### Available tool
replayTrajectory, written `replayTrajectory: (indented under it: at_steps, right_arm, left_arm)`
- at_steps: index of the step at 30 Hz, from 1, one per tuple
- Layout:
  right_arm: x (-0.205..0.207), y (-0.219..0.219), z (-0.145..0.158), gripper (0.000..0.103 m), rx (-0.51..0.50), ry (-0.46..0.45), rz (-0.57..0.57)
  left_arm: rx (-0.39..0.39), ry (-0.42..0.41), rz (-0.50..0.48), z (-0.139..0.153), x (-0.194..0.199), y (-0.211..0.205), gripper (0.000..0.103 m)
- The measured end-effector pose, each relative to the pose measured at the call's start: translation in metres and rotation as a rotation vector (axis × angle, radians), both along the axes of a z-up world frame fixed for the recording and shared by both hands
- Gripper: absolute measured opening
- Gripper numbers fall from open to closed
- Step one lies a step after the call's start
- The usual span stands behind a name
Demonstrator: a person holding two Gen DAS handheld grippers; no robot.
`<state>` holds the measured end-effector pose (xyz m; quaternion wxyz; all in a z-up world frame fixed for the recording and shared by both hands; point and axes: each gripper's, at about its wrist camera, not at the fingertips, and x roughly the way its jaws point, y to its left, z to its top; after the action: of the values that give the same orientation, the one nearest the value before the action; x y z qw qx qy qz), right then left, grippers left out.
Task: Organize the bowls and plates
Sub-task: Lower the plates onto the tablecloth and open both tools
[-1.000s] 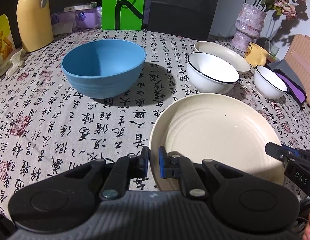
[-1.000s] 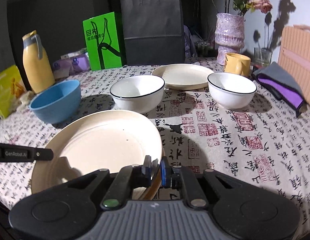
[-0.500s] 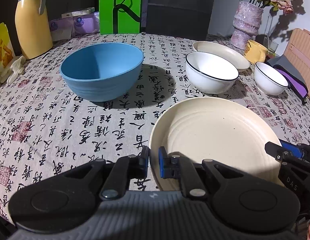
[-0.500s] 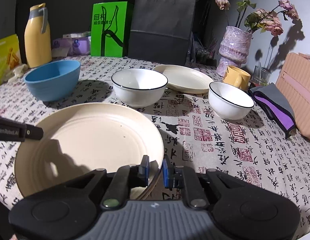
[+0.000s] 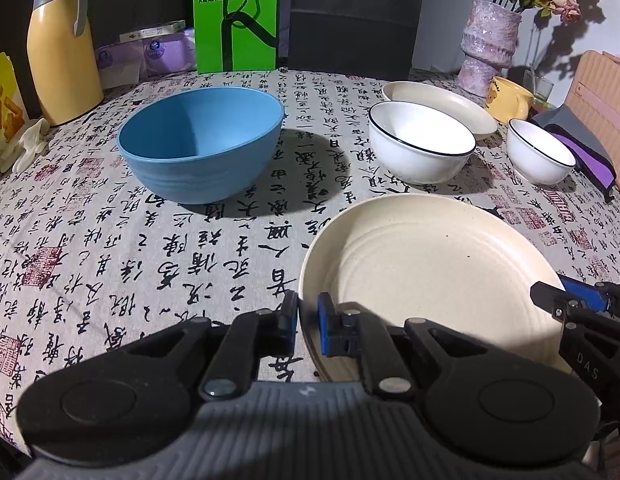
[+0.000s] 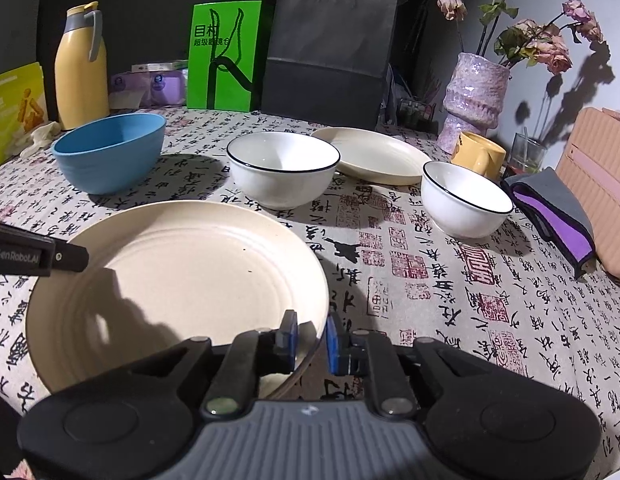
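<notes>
A large cream plate [image 5: 422,276] [image 6: 190,272] lies on the patterned tablecloth nearest me. My left gripper [image 5: 307,322] is shut on its left near rim. My right gripper [image 6: 312,334] straddles the right near rim, its jaws a little apart and not pressing. Beyond stand a blue bowl [image 5: 202,140] [image 6: 110,152], a large white bowl [image 5: 422,148] [image 6: 282,168], a small white bowl [image 5: 540,156] [image 6: 466,200] and a second cream plate [image 5: 442,100] [image 6: 374,152].
At the back stand a yellow jug [image 5: 62,52], a green box [image 5: 236,16], a black paper bag [image 6: 330,48], a vase of flowers [image 6: 476,96] and a yellow mug [image 6: 478,156]. A purple-and-grey cloth [image 6: 550,216] and a pink case [image 6: 598,184] lie at the right.
In the right wrist view the plate has gone from tilted to lying flat. My right gripper's jaws have widened slightly around the rim. The left gripper keeps its hold.
</notes>
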<state>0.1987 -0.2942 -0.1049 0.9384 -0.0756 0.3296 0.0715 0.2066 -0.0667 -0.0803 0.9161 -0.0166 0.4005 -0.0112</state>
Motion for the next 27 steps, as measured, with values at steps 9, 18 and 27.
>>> replayTrajectory:
  at_steps: [9,18,27]
  right_arm:
    - [-0.002,-0.001,-0.003,0.015,0.008,-0.03,0.004]
    - [-0.001,-0.005,-0.006,0.015,0.04,-0.049,0.008]
    - [0.0,-0.022,0.0,0.063,0.223,-0.015,0.019]
  left_arm:
    - [0.0,-0.032,-0.003,-0.002,-0.001,0.0,0.011]
    - [-0.007,-0.047,-0.001,-0.004,-0.002,0.001,0.011]
    - [-0.105,-0.037,0.036,0.0,-0.001,0.017,0.044]
